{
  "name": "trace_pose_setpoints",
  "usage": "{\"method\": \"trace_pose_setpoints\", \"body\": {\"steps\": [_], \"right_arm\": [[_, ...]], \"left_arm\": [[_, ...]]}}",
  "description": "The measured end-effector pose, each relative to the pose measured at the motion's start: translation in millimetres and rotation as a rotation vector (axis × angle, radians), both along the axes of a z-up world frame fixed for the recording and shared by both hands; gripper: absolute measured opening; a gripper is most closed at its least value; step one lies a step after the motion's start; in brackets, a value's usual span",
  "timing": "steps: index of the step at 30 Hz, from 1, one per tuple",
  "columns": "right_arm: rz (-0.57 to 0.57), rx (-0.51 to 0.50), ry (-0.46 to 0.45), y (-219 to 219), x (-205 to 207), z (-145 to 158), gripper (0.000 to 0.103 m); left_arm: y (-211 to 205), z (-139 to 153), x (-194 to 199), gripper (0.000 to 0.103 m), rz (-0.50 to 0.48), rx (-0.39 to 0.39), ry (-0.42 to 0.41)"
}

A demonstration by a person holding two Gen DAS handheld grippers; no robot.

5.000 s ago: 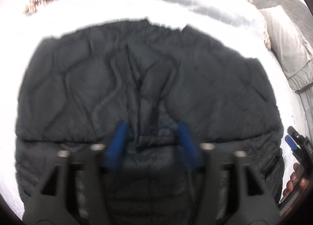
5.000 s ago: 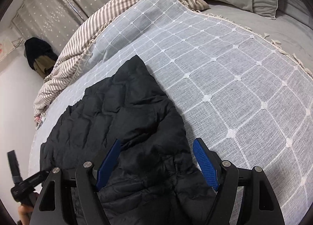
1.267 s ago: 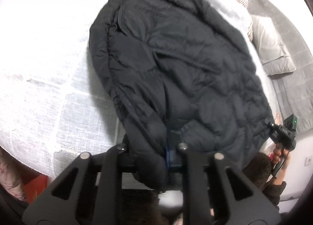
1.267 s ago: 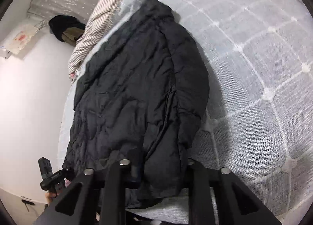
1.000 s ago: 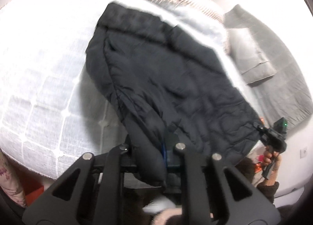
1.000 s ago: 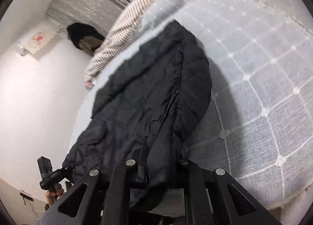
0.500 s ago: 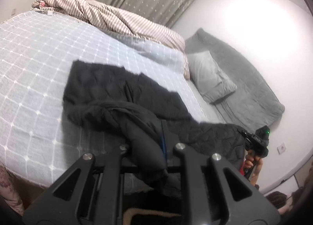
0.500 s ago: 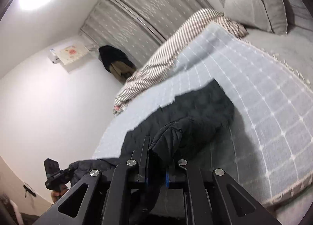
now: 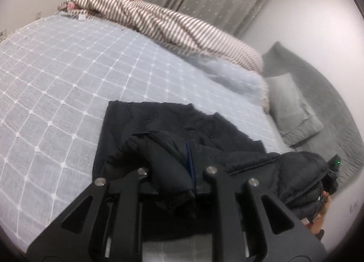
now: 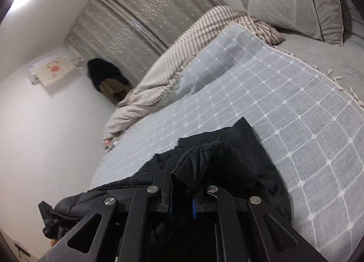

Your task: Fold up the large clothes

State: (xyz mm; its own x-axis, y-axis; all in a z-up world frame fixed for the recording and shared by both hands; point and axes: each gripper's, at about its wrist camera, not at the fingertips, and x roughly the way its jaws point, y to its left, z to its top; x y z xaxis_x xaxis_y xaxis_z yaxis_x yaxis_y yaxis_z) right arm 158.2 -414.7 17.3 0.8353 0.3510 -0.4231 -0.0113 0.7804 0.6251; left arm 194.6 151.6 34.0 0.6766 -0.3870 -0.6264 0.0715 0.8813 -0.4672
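Jacket [image 9: 177, 125] lies on bed [image 9: 68, 68]; left gripper [image 9: 176, 171] and right gripper [image 10: 182, 188] jaws each pinch its hem.

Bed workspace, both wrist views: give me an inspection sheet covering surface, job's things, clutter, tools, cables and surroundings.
Surface: bed with pale grid-pattern cover.
Job's things: black padded jacket, far part flat on the cover, near edge lifted and bunched.
Clutter: striped blanket heaped along the far side; grey pillow at the head.
Tools: left tool shut on the jacket's near edge; right tool shut on another part of that edge.
Cables: nothing seen.
Surroundings: grey dotted curtain, white walls, dark clothes hanging in the corner.
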Motion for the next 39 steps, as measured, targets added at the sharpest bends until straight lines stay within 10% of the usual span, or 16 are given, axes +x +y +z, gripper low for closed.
{"method": "trace_pose_setpoints", "body": {"steps": [13,18,25,34,39], "right_arm": [[-0.006,-0.113,0.304,1.1,81.7,-104.3,0.026],[0.033,-0.139,0.274,-1.1,57.1,-77.7,0.074],[0.182,-0.279,0.152,15.0,16.2,-44.0,0.076],[0.247,-0.590,0.430,70.0,43.6,-99.4,0.077],[0.292,-0.671,0.432,100.9,61.3,-101.8,0.078]], "left_arm": [[-27.6,-90.7,67.9,0.039,0.026,0.090,0.200],[-25.6,-66.0,48.3,0.068,0.000,0.117,0.169],[-16.3,-30.8,-0.6,0.081,-0.026,0.191,0.083],[-78.3,-73.1,-18.6,0.081,-0.296,0.398,0.221],[-118.9,-91.0,-1.2,0.081,-0.370,0.491,0.235]]}}
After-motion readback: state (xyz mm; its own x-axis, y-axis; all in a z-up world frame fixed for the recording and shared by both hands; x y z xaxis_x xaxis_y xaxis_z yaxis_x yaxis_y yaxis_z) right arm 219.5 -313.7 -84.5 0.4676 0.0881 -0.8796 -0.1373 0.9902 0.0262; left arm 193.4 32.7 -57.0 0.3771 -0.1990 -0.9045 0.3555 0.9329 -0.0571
